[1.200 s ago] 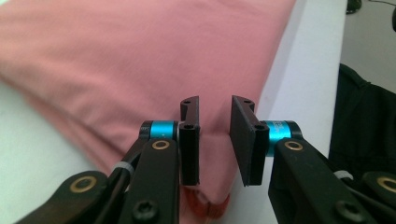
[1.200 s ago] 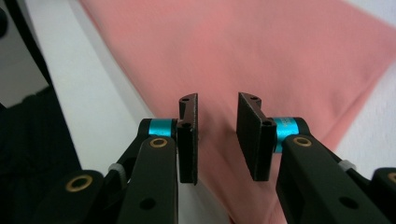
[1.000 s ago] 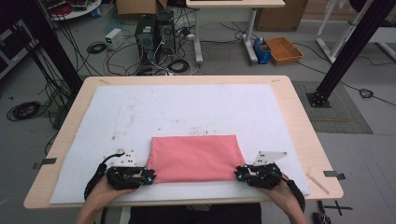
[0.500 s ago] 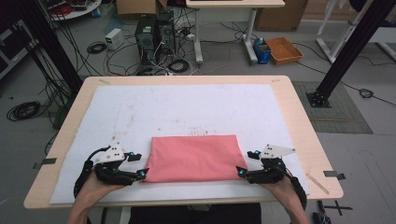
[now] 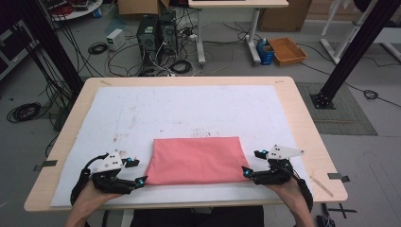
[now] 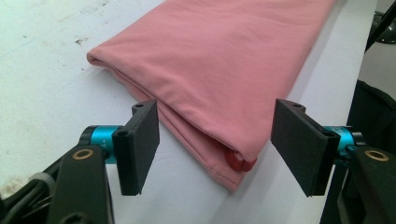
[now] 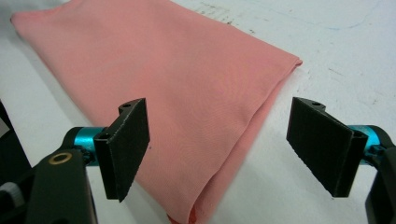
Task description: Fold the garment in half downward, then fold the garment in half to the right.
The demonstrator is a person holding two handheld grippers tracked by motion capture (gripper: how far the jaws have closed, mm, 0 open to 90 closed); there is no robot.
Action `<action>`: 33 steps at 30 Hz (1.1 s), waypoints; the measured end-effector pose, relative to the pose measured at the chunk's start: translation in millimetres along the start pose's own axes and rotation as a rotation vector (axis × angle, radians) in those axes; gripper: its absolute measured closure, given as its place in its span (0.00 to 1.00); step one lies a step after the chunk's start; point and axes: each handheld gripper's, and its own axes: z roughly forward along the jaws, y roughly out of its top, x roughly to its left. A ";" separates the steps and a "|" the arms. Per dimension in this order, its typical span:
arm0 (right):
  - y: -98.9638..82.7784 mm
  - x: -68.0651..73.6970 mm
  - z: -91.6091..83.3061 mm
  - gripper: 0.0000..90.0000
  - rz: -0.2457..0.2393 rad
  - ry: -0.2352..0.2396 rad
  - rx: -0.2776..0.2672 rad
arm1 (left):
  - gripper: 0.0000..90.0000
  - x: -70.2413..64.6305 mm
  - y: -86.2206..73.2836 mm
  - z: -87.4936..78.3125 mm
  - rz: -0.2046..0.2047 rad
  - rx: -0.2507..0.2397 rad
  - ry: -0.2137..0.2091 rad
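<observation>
A pink folded cloth (image 5: 196,160) lies flat on the white sheet near the table's front edge. My left gripper (image 5: 138,171) sits at the cloth's near left corner, and its jaws have just been opening. In the left gripper view the cloth (image 6: 219,60) has its corner between the spread pads (image 6: 140,140), untouched. My right gripper (image 5: 251,163) stands at the near right corner; its jaws have just opened wide too. In the right gripper view the cloth (image 7: 168,79) lies between and under the pads (image 7: 322,144), free of them. A small red piece (image 6: 238,162) peeks from the fold.
The white sheet (image 5: 189,109) covers most of the wooden table (image 5: 302,118) and carries dark smudges. The front edge runs just behind both hands. On the floor beyond stand computer towers (image 5: 156,30), cables, an orange tray (image 5: 287,49) and black frame posts (image 5: 352,52).
Both grippers were shut on the cloth's near corners; both have opened, let go and drawn slightly outward. The left one has lifted a little. The cloth stays put.
</observation>
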 end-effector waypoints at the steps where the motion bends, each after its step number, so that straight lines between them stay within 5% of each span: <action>1: 0.4 -0.3 0.1 0.23 0.000 -0.005 0.004 | 0.36 0.5 -0.5 -0.4 -0.003 0.004 0.002; 22: 0.7 -2.2 -1.6 0.25 -0.003 -0.021 0.017 | 0.36 -1.4 -2.2 -2.1 0.003 0.040 0.007; 33: -0.2 -1.8 -2.3 0.26 -0.007 -0.017 0.017 | 0.36 -8.9 -4.4 7.8 0.006 0.146 0.005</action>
